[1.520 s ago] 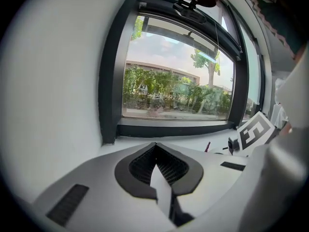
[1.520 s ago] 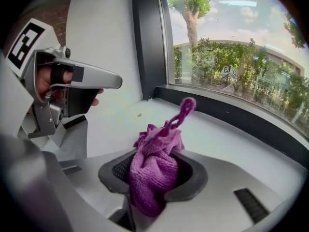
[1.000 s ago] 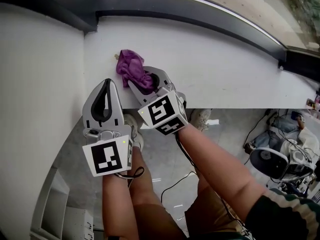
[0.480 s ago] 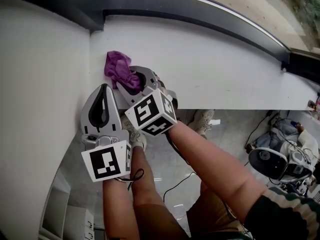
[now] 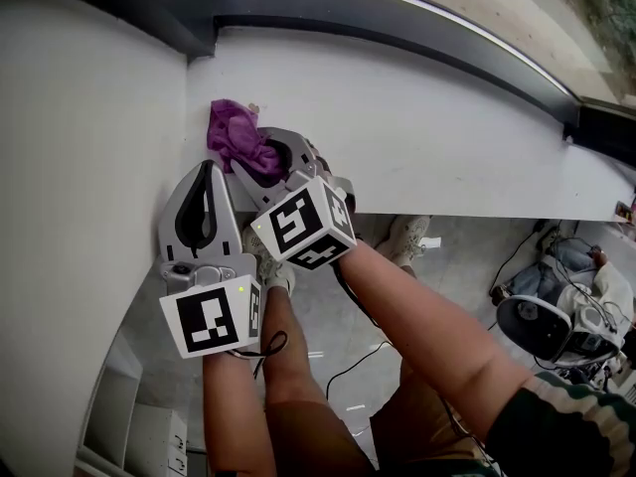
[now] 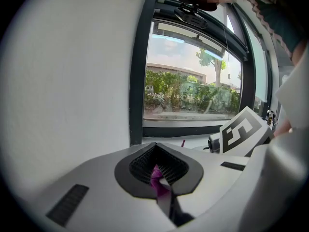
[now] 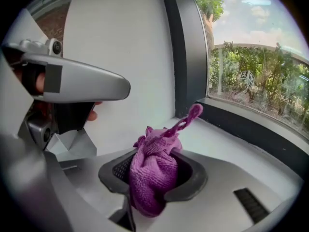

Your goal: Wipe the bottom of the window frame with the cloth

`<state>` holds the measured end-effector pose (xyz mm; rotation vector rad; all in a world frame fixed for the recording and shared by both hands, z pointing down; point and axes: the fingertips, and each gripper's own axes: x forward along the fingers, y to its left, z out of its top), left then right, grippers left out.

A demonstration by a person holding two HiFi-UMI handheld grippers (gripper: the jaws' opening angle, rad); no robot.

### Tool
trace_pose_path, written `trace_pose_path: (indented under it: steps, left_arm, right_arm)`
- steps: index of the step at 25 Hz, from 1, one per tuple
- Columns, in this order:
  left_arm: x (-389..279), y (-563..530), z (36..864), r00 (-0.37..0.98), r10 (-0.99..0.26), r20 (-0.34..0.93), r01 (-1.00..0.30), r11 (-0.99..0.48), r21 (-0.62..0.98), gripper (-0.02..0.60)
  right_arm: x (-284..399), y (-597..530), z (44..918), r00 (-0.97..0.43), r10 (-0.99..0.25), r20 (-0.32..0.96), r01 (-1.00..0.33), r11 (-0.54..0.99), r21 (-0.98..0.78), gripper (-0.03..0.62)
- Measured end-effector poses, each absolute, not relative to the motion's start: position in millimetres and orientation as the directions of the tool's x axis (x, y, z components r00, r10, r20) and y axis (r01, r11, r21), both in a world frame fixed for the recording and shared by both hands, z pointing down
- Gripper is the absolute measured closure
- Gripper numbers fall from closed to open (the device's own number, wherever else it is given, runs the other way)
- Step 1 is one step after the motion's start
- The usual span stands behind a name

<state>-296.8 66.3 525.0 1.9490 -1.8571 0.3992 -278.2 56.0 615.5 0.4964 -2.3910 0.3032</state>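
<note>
A crumpled purple cloth (image 5: 236, 135) lies on the white sill (image 5: 447, 137), close to the left wall and in front of the dark bottom of the window frame (image 5: 397, 30). My right gripper (image 5: 270, 163) is shut on the cloth's near end; in the right gripper view the cloth (image 7: 157, 153) bulges out between the jaws of this gripper (image 7: 154, 177). My left gripper (image 5: 206, 179) hovers at the sill's front edge just left of it, jaws together. A purple sliver shows in the gap of the left gripper (image 6: 159, 170).
The white wall (image 5: 89, 147) meets the sill at the left corner. Below the sill edge lie the floor, a person's shoes (image 5: 402, 235), cables and a round machine (image 5: 537, 326). The sill runs on to the right.
Over the last second the right gripper dragged the cloth left along the sill toward the wall corner. The left gripper stayed beside it, shifting slightly.
</note>
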Motion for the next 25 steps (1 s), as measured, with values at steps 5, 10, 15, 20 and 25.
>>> trace_pose_path:
  steps: [5,10,15,20,25]
  left_arm:
    - [-292.1,61.5,507.2,0.071,-0.883,0.465,-0.995,-0.033,0.09,0.578]
    - [-277.0,57.3,472.7,0.099,-0.89,0.446,-0.994,-0.068,0.083,0.578]
    - [-242.7,46.4,428.6,0.139,-0.9,0.414,-0.99,-0.115,0.083,0.578]
    - [-218.6,41.0,382.1,0.176,-0.901,0.396,-0.984,-0.155,0.084,0.578]
    - [-183.9,37.5,326.1,0.195,-0.907,0.372,-0.981,-0.184,0.067,0.578]
  right_arm:
    - [-275.2,54.2,592.8,-0.727,-0.27,0.631,-0.416,0.905,-0.093,0.442]
    - [-255.9,45.7,552.9,-0.742,-0.303,0.598,-0.44,0.893,-0.094,0.442]
    - [-217.8,39.3,502.6,-0.758,-0.347,0.552,-0.461,0.884,-0.077,0.442]
    - [-192.3,35.8,442.7,-0.755,-0.387,0.529,-0.494,0.866,-0.073,0.442]
    - [-153.1,44.6,383.8,-0.75,-0.396,0.53,-0.496,0.867,-0.054,0.442]
